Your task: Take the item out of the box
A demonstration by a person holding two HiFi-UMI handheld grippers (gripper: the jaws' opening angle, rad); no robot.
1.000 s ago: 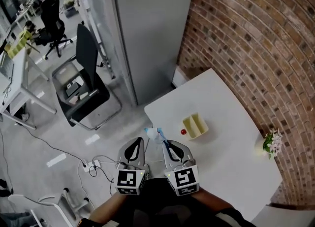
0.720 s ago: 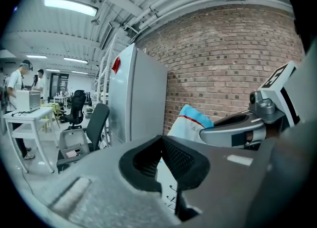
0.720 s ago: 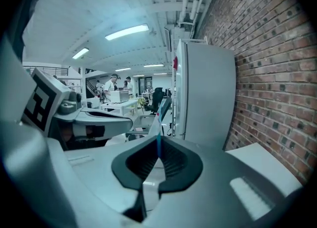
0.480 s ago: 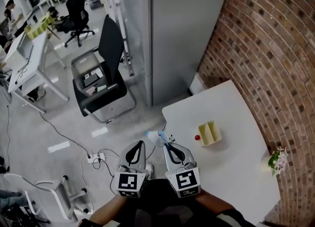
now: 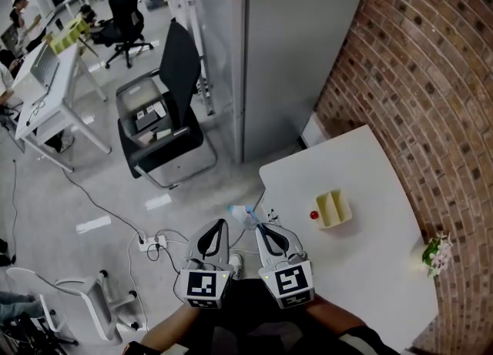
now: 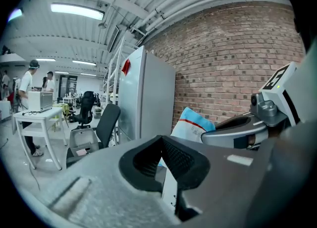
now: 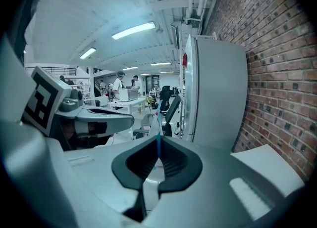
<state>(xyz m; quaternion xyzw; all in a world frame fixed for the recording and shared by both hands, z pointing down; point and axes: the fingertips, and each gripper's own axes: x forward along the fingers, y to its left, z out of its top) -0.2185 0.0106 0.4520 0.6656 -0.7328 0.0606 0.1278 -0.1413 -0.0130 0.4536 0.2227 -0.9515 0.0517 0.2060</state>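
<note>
Right gripper [image 7: 157, 161] pinches a thin packet [image 7: 158, 128] by its edge. Left gripper [image 6: 167, 168] closed, empty. Packet may slip if swung.

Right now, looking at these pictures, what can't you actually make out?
- The packet in the right gripper: its print is too small in the head view, and it is edge-on in the right gripper view.
- The red thing beside the yellow box: too small in the head view to identify.
- The yellow box's contents: too small in the head view, and out of both gripper views.
</note>
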